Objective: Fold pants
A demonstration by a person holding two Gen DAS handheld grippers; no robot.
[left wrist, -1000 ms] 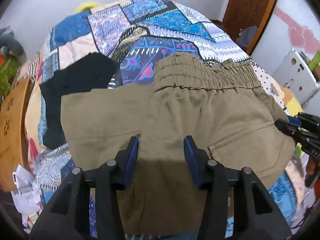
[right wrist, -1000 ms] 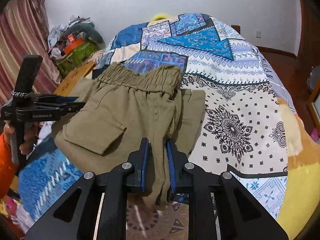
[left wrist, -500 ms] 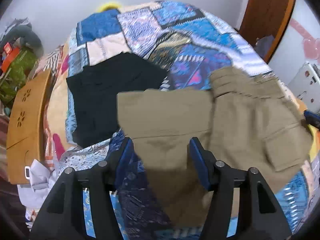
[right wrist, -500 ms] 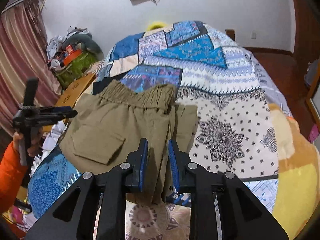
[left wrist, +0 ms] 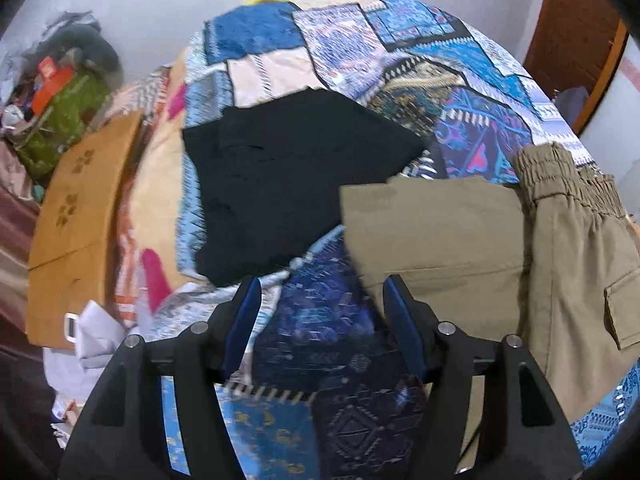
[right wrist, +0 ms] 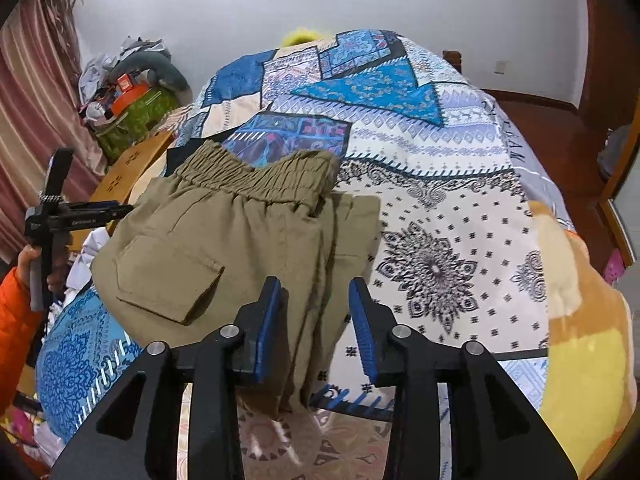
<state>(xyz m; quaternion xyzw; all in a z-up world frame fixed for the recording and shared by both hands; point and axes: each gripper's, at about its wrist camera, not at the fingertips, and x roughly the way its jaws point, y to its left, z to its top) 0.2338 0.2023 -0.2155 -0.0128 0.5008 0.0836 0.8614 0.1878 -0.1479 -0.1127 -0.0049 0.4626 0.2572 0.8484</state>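
A second ago the right gripper pinched the folded edge of the pants; now its jaws are opening, blue pads clear of the cloth, which lies between them on the quilt. The left gripper, then over the khaki fabric, has slid sideways off it and hangs above bare quilt, jaws opening, nothing between them. The pants lie folded on the bed: matte woven khaki, a gathered elastic waistband, a flap pocket. Beside them sits a flat black garment. The quilt is glossy patchwork print, blue, white and yellow.
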